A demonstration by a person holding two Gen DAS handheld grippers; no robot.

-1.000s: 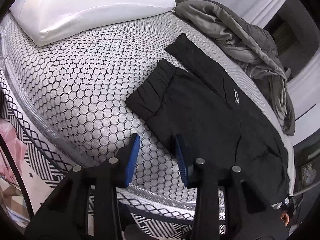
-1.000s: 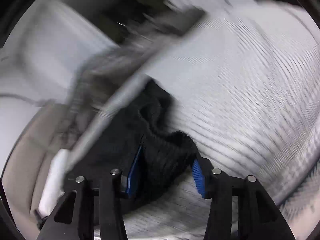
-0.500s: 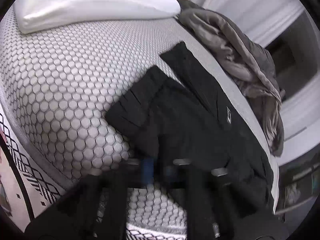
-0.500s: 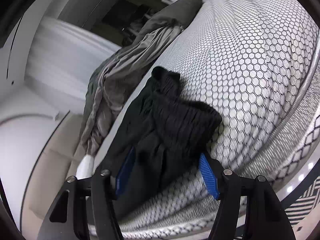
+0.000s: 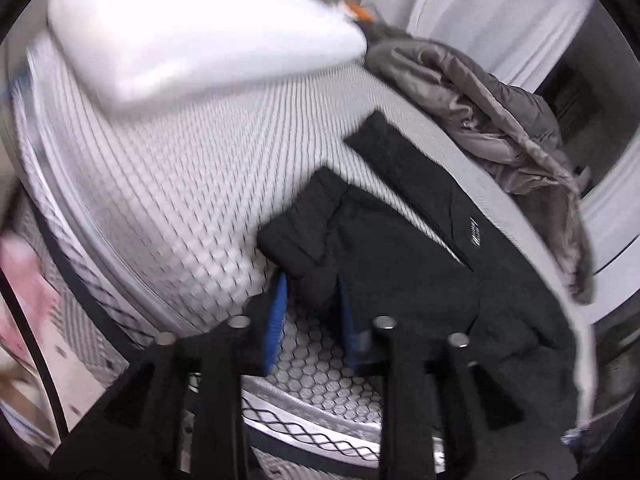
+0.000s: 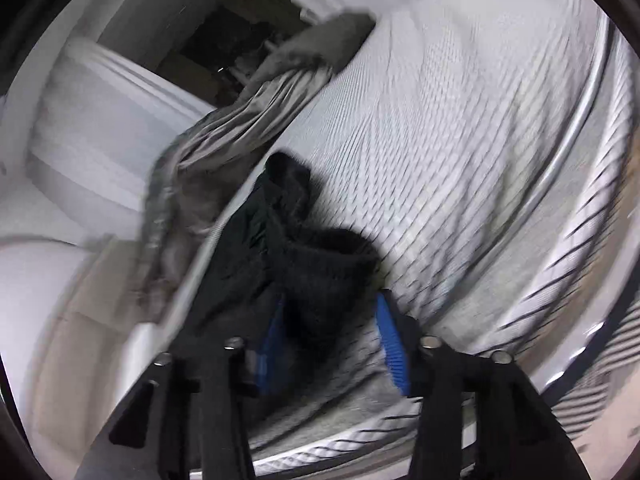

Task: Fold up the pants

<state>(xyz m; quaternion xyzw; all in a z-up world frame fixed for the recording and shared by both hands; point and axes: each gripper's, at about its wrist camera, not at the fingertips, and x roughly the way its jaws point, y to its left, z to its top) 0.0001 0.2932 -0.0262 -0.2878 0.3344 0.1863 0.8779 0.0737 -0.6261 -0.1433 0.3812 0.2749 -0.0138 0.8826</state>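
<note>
Right now my left tool [image 5: 310, 300] sits at the near edge of the bed [image 5: 180, 184], its blue pads set a moderate way apart with a bunched corner of the black pants [image 5: 420, 248] between them. The cloth fills the gap at the tips, but with the blur I cannot tell whether the pads press it or only flank it. The pants lie on the honeycomb-patterned mattress cover, running from that near corner away to the far right, with a narrow strip reaching farther toward the grey quilt [image 5: 500, 120]. A small pale logo shows on the fabric right of centre.

My right tool [image 6: 332, 332] has its pads spread wide, and a thick hump of the pants [image 6: 316, 264] sits between them; the right pad stands just clear of the cloth, while the left pad is partly buried behind it, so no grip shows there. Beyond it the pants trail away along the left edge of the mattress, beside the quilt [image 6: 240, 120] heaped there.

Open mattress spreads to the left of the pants in the left view, up to the white pillow [image 5: 192, 36] at the far end. The near mattress border, with its black diamond mesh, curves just beneath both tools.
</note>
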